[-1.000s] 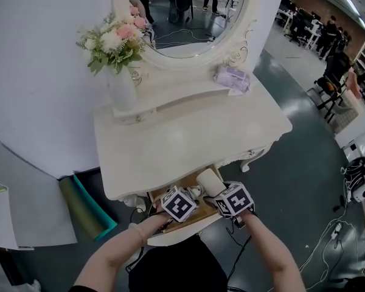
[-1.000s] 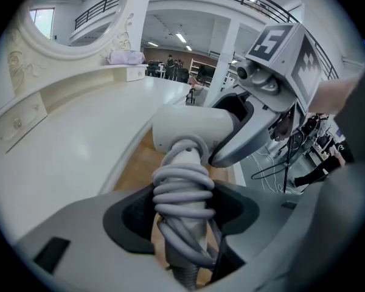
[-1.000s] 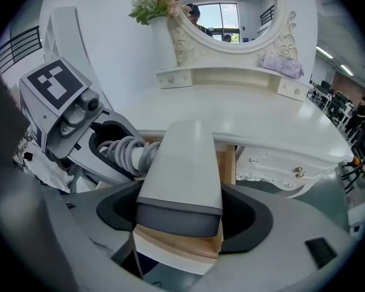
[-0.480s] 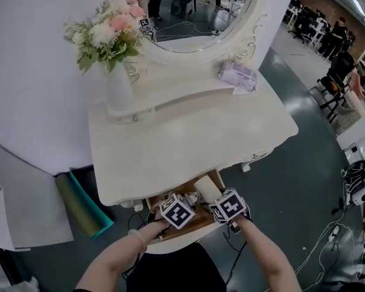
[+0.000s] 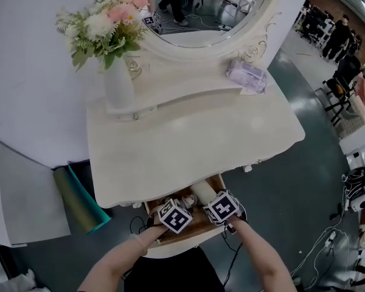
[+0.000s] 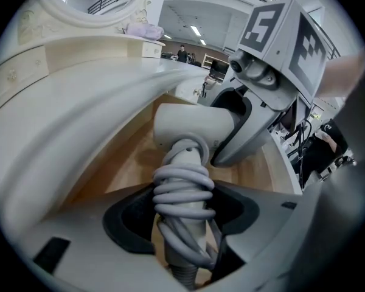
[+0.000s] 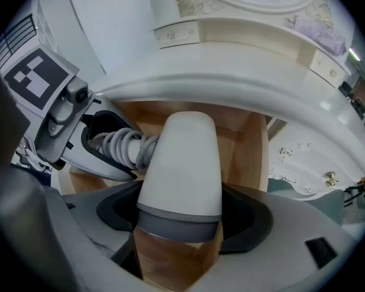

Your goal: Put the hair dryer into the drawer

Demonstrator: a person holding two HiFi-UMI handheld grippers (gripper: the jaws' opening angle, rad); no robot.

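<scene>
Now, hair dryer (image 5: 201, 193): it sits low inside the open drawer, its barrel pointing toward 12 o'clock under the table's front lip. The handle is wound with its grey cord (image 6: 182, 193).
Just changed: a second ago the barrel showed clear above my two marker cubes. Since then I have brought it down, and it now tucks in between them.
Left tongs (image 6: 182, 224): clamped on the cord-wrapped handle, at about 8 o'clock of the barrel.
Right tongs (image 7: 182, 224): closed round the barrel's grey-ringed end, at about 5 o'clock.
Drawer (image 5: 194, 225): pulled out at 6 o'clock of the dressing table (image 5: 194, 139), with wooden floor showing on both sides of the dryer.
Contact: I cannot tell whether the dryer already rests on the wood.
Meaning: I judge the lowering nearly done. What is left is setting down, letting go with both tongs, and lifting clear of the lip.
Further out: vase of flowers (image 5: 118, 84) at 10 o'clock of the tabletop, purple packet (image 5: 248, 76) at 1 o'clock.
</scene>
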